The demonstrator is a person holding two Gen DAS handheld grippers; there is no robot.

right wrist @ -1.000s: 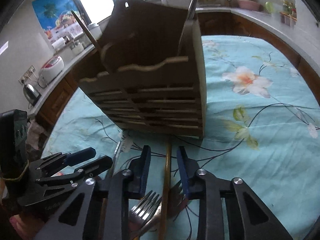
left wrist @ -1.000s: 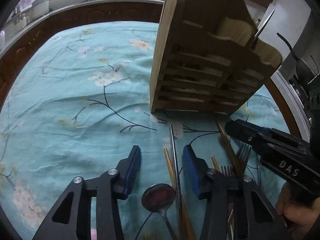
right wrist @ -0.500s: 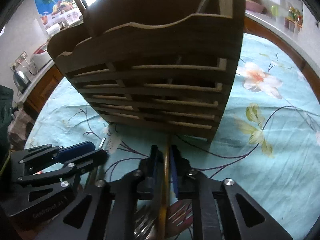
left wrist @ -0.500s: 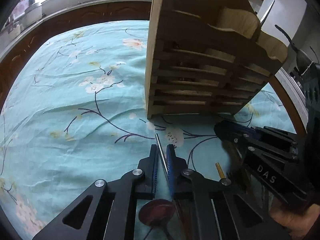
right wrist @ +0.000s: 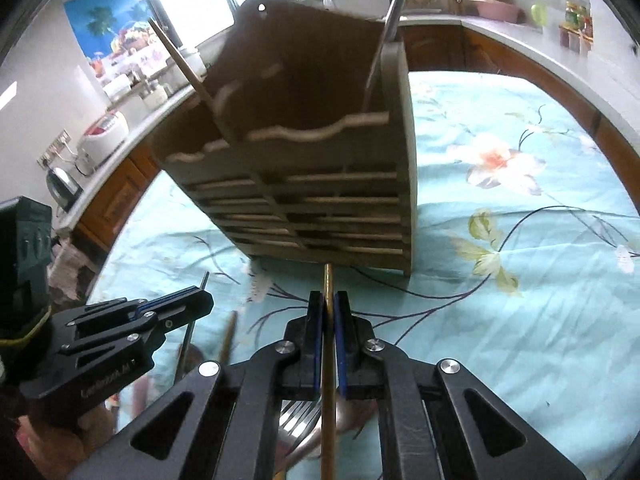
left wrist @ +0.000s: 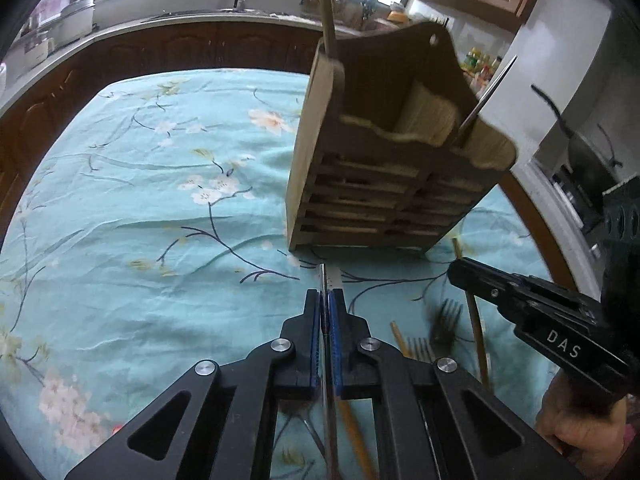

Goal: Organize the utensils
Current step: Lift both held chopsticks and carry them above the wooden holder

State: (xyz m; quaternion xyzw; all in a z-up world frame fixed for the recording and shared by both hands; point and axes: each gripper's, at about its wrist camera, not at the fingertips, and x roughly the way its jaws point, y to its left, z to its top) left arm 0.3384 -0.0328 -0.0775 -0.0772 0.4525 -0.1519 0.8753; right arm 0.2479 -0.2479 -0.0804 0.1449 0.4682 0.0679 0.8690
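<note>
Clamped tight, my left gripper [left wrist: 325, 300] pinches a thin metal chopstick [left wrist: 322, 276] between its blue pads [left wrist: 315, 336], the tip poking out just ahead of the fingertips and the shaft running back under my hand. My right gripper [right wrist: 329, 300] is clenched the same way on a golden chopstick [right wrist: 328, 280], whose blunt end sticks out just past its pads [right wrist: 341, 340].

Under my right gripper lie forks [right wrist: 300, 420], blurred, on the cloth. From my left side I see more forks [left wrist: 444, 316] and a wooden chopstick [left wrist: 400, 338] to the right of my fingers, between the two grippers; another golden stick [left wrist: 354, 432] lies below my left one.

Straight ahead of both grippers, near the chopstick tips, stands the wooden rack [left wrist: 384, 184], slatted at the front, on the teal floral tablecloth [left wrist: 160, 220]. A stick [left wrist: 328, 8] juts up from its left compartment and another [left wrist: 486, 98] leans out of its right one.

Beyond the table a counter [left wrist: 180, 20] curves round under bright windows.
</note>
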